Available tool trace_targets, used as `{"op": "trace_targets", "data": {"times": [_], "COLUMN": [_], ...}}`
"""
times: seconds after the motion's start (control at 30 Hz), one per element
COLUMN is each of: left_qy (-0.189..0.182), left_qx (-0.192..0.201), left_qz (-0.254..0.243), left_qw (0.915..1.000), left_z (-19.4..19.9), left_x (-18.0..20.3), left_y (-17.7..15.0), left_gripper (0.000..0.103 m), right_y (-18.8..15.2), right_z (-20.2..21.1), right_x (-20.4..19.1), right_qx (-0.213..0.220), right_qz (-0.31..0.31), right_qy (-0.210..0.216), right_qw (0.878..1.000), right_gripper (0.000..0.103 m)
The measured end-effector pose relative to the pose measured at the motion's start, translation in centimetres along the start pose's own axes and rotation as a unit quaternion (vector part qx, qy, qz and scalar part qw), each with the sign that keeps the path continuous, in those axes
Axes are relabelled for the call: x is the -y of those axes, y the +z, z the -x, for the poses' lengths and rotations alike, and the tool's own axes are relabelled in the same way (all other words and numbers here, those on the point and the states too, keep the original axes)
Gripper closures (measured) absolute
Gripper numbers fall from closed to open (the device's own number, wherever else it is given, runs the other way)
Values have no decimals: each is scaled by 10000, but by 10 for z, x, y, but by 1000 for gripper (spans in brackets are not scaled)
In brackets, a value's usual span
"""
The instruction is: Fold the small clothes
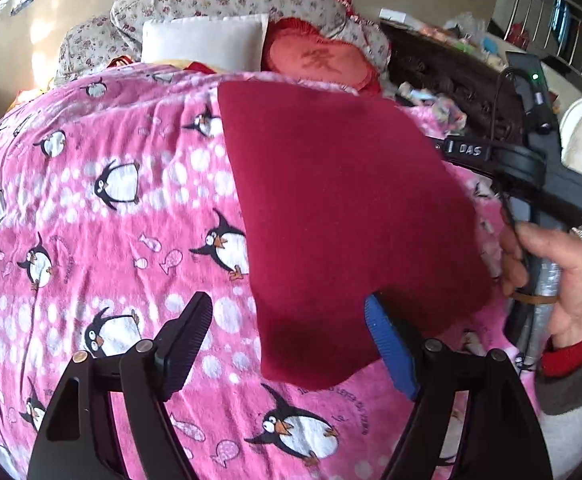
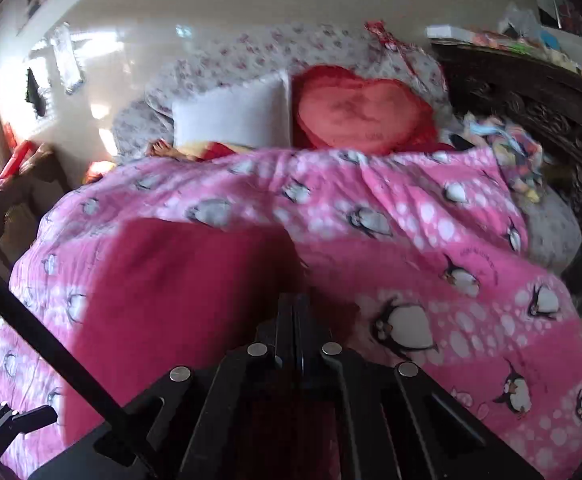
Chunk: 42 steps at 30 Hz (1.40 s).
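One gripper, the right gripper (image 2: 295,312), pinches the red cloth (image 1: 339,208) while the left gripper (image 1: 291,340) gapes open, so a tug could slip the cloth free.

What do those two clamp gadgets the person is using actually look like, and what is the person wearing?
The left gripper has black linkage arms with metal pivot pins, one ribbed black finger pad and one ribbed blue pad. The right gripper is a black pistol-shaped tool with a thin black cable, a green light, white "DAS" lettering on a strap and grey tape on its handle. The bare right hand shows a red cuff under a grey sleeve.
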<state>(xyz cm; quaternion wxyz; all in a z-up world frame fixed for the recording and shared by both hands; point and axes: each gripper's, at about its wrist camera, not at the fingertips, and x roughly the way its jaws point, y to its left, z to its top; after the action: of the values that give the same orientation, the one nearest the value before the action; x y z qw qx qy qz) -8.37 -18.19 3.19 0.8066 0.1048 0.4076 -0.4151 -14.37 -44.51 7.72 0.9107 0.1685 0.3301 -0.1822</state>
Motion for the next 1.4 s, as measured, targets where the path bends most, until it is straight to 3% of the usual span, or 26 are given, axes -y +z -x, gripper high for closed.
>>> {"op": "trace_targets", "data": {"times": [0.13,0.17,0.2,0.27,0.33,0.47,0.5,0.53,0.67,0.77,0.87,1.0,1.2,1.33,1.4], "left_qy": [-90,-99,-94,-45,-15,59,92,111,89,175,155,149,550,893,844], "left_qx": [-11,-7,-2,8,38,37,22,-2,151,214,-66,-113,389,494,408], "left_qz": [96,114,115,121,123,125,120,117,-10,-5,68,209,65,270,327], "left_qw": [9999,9999,9999,9999,9999,9999,9999,9999,9998,9996,9998,9996,9977,9944,9951], "left_z": [1,2,1,2,4,5,6,6,23,20,-1,0,24,11,-2], "left_x": [-5,-5,-5,-5,-4,1,1,2,5,7,7,1,4,0,-2], "left_y": [-1,-1,-2,-2,-3,-5,-6,-6,-5,-5,-9,-10,14,34,39], "left_gripper": [25,25,25,25,25,25,25,25,25,21,21,21,21,21,21], "right_y": [-11,-15,-20,-33,-44,-58,-61,-63,-62,-64,-72,-75,-59,-43,-38], "right_z": [26,39,52,74,80,58,47,40,61,78,54,58,101,82,65], "right_x": [14,15,17,18,7,-13,-16,-16,-17,-14,-14,-6,-18,-35,-37], "right_qx": [-11,43,93,182,24,-292,-426,-490,-68,139,-169,-137,570,507,422], "right_qz": [-423,-463,-536,-674,-586,-450,-420,-393,-112,13,25,-255,-152,-35,-8], "right_qy": [875,1066,1225,1582,1879,1735,1705,1612,1527,1211,954,872,1001,1102,946], "right_qw": [9953,9932,9910,9849,9804,9834,9835,9849,9882,9925,9953,9958,9932,9926,9946], "right_gripper": [95,78,52,31,31,34,60,76,83,83,83,64,64,72,74]}}
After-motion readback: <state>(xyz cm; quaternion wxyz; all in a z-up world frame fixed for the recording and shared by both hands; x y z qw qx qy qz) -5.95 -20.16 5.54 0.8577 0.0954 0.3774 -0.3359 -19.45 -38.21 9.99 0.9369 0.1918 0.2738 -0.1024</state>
